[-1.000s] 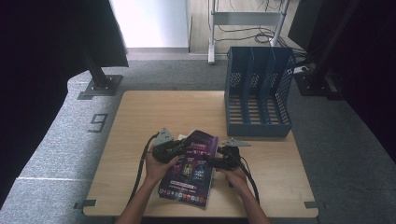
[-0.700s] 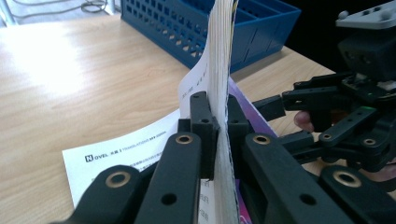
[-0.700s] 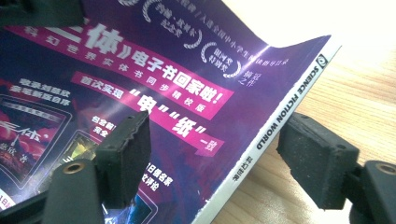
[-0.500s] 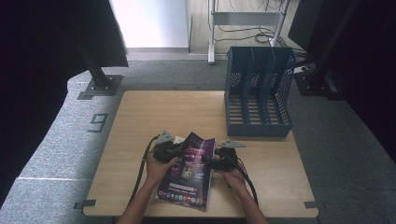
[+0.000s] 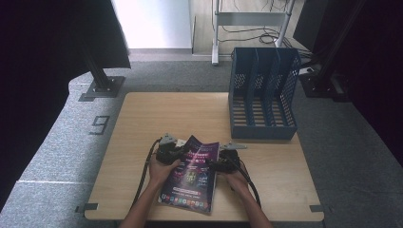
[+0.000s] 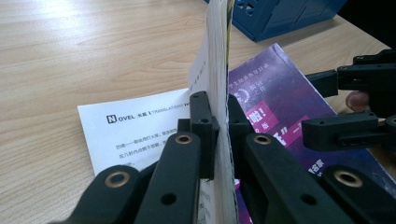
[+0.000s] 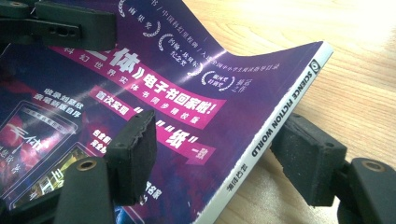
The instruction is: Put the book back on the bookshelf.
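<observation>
Right gripper view: spine of purple glossy magazine sits between the right tool jaws, just closing, not yet clamped. Left tool is clamped on a lifted cover page. Magazine lies on the tabletop, well short of the blue mesh file rack.

The purple magazine lies near the front edge of the wooden table, its white spine facing right, its glossy cover curling up and a few pages standing upright.
</observation>
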`<state>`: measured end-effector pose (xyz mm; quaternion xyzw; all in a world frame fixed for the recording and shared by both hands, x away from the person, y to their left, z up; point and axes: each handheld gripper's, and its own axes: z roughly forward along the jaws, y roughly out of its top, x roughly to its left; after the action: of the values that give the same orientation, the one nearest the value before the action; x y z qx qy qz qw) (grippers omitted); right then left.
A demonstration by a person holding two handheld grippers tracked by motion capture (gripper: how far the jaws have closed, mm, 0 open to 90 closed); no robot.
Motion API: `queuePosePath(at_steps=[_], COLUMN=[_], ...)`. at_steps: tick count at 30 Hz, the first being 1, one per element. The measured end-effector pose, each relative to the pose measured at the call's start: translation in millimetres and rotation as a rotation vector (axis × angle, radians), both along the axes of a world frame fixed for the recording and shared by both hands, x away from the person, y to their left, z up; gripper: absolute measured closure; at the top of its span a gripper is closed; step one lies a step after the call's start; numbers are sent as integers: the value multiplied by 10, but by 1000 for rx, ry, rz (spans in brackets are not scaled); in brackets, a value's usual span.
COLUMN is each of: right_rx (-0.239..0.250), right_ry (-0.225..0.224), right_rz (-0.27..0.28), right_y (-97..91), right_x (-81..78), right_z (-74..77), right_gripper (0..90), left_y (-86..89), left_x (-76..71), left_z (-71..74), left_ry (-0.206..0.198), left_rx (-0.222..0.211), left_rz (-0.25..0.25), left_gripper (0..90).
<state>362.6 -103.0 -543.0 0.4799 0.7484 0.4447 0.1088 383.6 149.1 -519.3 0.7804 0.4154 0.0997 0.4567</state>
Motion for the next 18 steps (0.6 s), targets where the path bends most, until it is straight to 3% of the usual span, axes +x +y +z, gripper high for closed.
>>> queuePosePath(at_steps=[18], right_rx=[-23], right_ry=[32], right_rz=[1], right_y=[142], right_x=[254], right_z=[-22], right_gripper=[335], left_y=[40], left_x=[45], left_z=[-36], left_ry=[24], left_rx=[9], left_rz=[8], left_gripper=[866])
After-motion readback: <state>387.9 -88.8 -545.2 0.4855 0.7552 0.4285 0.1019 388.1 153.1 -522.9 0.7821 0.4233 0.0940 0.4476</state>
